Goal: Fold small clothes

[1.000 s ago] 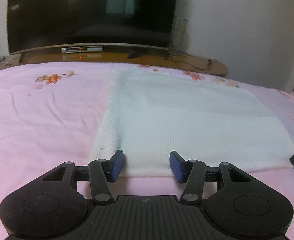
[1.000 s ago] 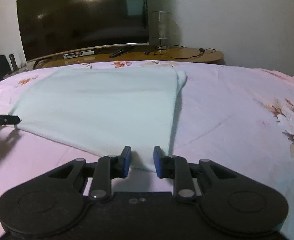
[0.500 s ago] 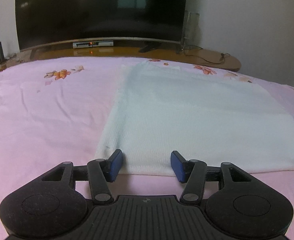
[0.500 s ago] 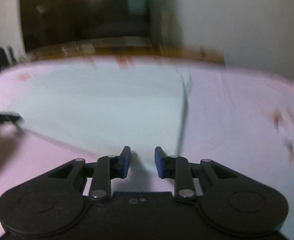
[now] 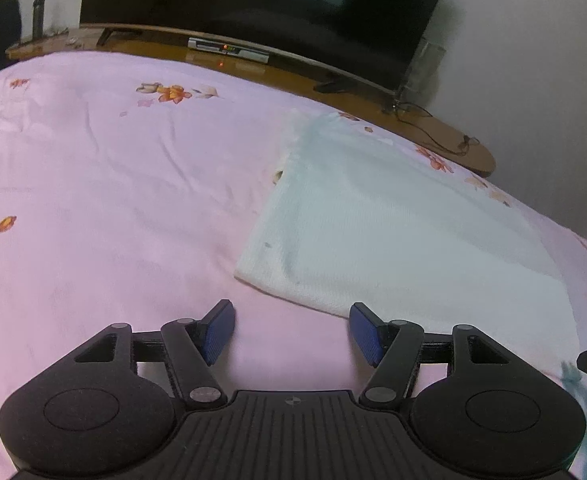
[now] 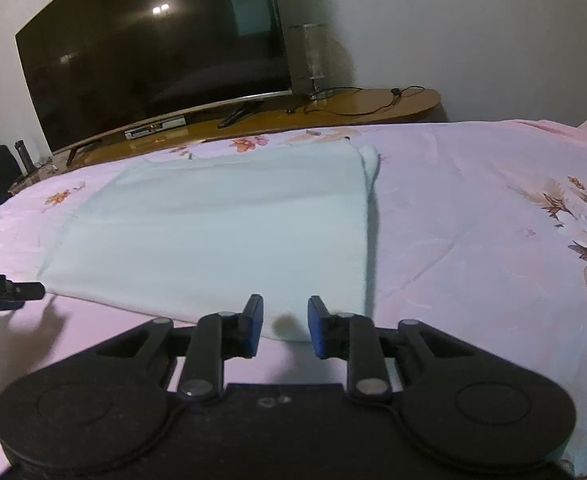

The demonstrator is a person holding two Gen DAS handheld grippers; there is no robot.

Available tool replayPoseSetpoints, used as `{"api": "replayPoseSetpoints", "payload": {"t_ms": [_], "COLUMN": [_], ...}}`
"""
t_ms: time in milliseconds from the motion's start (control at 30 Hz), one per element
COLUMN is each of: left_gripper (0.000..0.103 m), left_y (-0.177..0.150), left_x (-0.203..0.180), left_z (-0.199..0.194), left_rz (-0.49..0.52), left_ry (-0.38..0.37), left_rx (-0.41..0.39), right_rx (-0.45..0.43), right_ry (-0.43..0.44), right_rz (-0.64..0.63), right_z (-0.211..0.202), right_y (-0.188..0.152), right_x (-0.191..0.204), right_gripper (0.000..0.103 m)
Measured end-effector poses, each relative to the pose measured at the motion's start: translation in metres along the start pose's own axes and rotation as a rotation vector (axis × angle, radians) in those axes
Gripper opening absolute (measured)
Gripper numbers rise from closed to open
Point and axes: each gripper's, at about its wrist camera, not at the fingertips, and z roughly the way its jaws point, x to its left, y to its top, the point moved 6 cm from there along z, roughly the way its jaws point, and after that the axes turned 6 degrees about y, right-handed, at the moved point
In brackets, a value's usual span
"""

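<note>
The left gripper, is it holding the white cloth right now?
No, the left gripper is wide open over the pink sheet, with the white cloth just ahead.

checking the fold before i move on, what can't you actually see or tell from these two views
- Right wrist view: the pale garment's near hem sits behind the right gripper; contact with the cloth cannot be told.
- Left wrist view: the garment's near right corner is cut off by the left gripper's body and the frame edge.
- Both views: layers under the top fold are hidden.
- Left wrist view: the small box under the TV is too small to identify.
</note>
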Motion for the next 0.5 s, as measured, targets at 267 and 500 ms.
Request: {"api": "replayPoseSetpoints", "payload": {"t_ms": [267, 500], "left_gripper": [0.063, 0.063], "left_y": [0.000, 0.004], "left_x": [-0.001, 0.001], "left_z": [0.002, 0.006], "left_rz": [-0.014, -0.059], "left_ry": [-0.014, -0.052], "left_rx": [0.016, 0.036], "right_rx": [-0.049, -0.042], "right_ry": [0.053, 0.075], "right_rz": [0.052, 0.052], "right_z": [-0.010, -0.003], "right_y": [0.014, 0.019], "right_x": [0.008, 0.018], "right_gripper": [0.010, 0.010]}}
